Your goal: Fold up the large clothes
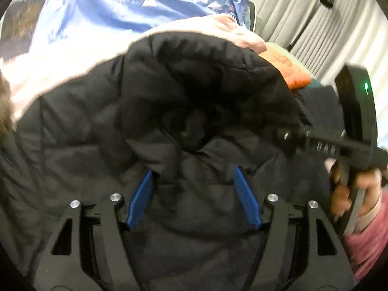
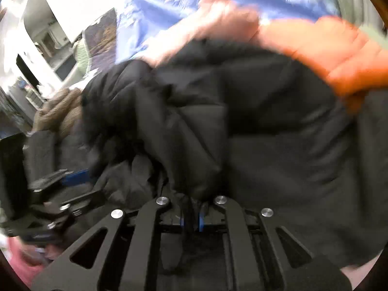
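While wide apart over black puffer jacket (image 1: 194, 97), left fingers (image 1: 141, 198) empty; right fingers (image 2: 200, 222) close-set, grip unclear.

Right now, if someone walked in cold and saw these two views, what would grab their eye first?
A big black puffer jacket fills the middle of both views, lying crumpled on a pink cover. The left gripper stands over it with its blue pads apart. Behind the jacket, a bright orange garment sits to the right and a blue patterned fabric spreads across the top.
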The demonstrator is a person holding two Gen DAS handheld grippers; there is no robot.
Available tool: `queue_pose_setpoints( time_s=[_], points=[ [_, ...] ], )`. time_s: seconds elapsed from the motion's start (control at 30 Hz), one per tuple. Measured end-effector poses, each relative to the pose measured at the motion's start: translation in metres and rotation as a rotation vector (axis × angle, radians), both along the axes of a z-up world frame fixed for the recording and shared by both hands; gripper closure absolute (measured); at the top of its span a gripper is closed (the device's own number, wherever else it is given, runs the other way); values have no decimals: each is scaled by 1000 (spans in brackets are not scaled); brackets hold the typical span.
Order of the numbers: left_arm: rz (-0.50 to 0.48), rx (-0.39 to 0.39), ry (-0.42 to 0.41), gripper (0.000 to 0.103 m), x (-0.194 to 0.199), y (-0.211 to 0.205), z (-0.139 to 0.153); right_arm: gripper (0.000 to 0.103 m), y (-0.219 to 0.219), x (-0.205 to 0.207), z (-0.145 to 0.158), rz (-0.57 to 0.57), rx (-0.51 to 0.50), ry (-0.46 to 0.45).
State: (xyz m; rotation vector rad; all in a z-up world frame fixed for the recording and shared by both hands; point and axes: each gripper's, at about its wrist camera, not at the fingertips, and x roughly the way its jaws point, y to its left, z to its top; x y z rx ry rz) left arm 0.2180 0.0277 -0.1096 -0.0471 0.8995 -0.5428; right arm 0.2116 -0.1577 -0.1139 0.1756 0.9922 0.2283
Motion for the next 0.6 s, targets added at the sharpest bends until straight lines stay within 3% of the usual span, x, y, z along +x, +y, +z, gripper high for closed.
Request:
queue_pose_setpoints(
  time_s=[0.07,0.17,0.2,0.27,0.37,0.43,0.53,0.57,0.6],
  points=[
    [35,49,-51,35,-7,8,7,33,-5,-6,-6,24,-12,61],
    [119,72,-114,40,-15,28,18,33,-13,-28,6,10,-31,-28],
    [146,75,-132,44,-17,32,22,37,-16,-32,13,1,-11,-61],
    [166,50,-145,61,-17,39,32,62,-15,-38,27,6,66,-123],
    [120,-1,-140,65,-12,32,41,89,5,-37,39,80,120,-187],
    [85,26,-122,65,-6,18,32,90,21,-23,20,82,81,-123],
    [85,224,-82,62,11,-8,-12,94,24,0,-44,6,-71,43],
    [82,236,-56,61,15,-4,-33,96,22,-1,-56,0,-49,41],
    [85,212,-61,61,14,-2,-34,96,20,-5,-56,-7,-26,3]
  ],
)
